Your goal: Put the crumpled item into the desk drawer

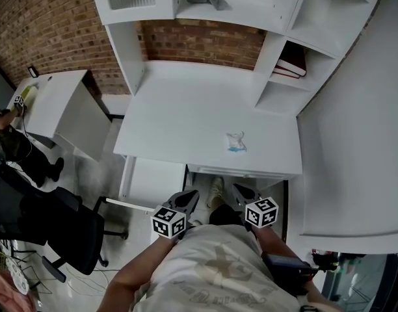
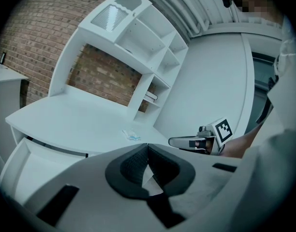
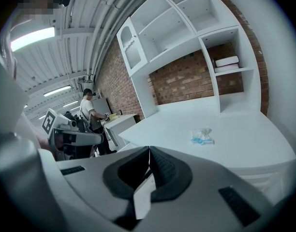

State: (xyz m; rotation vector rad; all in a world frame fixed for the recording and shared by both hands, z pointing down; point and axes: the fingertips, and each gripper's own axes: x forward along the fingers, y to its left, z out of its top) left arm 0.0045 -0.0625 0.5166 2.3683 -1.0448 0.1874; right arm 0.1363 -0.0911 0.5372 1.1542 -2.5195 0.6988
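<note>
On the desk point(image 1: 179, 109), near its front edge and toward the right, lies the crumpled item point(image 1: 236, 142), white with a touch of blue, apart from everything else. Both grippers hang low in front of the desk, short of its edge. The left gripper point(image 1: 190, 195) and the right gripper point(image 1: 238, 191) each have their jaws clenched on nothing, so I judge the pick not yet begun. The right one points nearest the item and looks the likelier to take it, but it must spread its jaws first. Below the top at the left, a drawer point(image 1: 153, 182) seems pulled out, its white bottom showing, ready to receive. Room is good: bare top lies all round the item, the shelves point(image 1: 280, 86) stand well behind, a wall point(image 1: 355, 142) closes the right side, and a chair point(image 1: 75, 233) sits left of the drawer, apart from it.
</note>
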